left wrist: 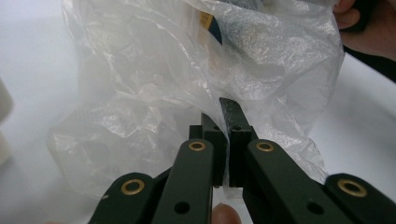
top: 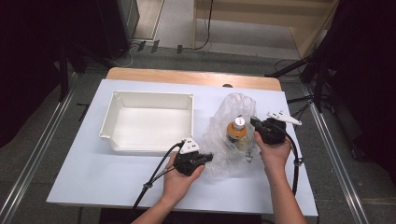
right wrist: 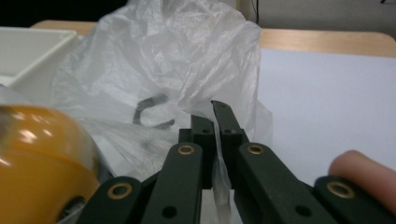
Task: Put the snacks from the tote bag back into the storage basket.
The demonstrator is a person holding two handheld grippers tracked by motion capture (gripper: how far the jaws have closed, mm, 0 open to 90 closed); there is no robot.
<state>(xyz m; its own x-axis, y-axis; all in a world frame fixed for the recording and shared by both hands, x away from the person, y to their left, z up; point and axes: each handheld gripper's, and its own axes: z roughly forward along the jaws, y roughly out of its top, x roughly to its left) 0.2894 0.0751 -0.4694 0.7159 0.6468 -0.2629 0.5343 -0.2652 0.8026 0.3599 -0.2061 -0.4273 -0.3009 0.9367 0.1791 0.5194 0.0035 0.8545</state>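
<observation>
Gripping the bag from both sides, we have each pair of jaws pinched shut on a fold of its thin plastic. Our left gripper clamps the near left edge, and in the left gripper view the film runs straight between the closed jaws of that gripper. Our right gripper bites the right edge; the right gripper view shows a strip of plastic trapped between the closed jaws of the gripper.

We see the bottle, with its orange contents and white cap, standing inside the bag at the middle of the table, between our two hands. Close up it bulges at the left of the right gripper view. The white bin sits empty just left of the bag.

We judge that we are at the opening step: both grips are set, and the bag's mouth is not yet spread. Next we would need to draw the two edges apart and downward, evenly, so the film peels off the bottle without tipping it. Pull too hard on one side and the plastic may slip from the jaws or drag the bottle over.
</observation>
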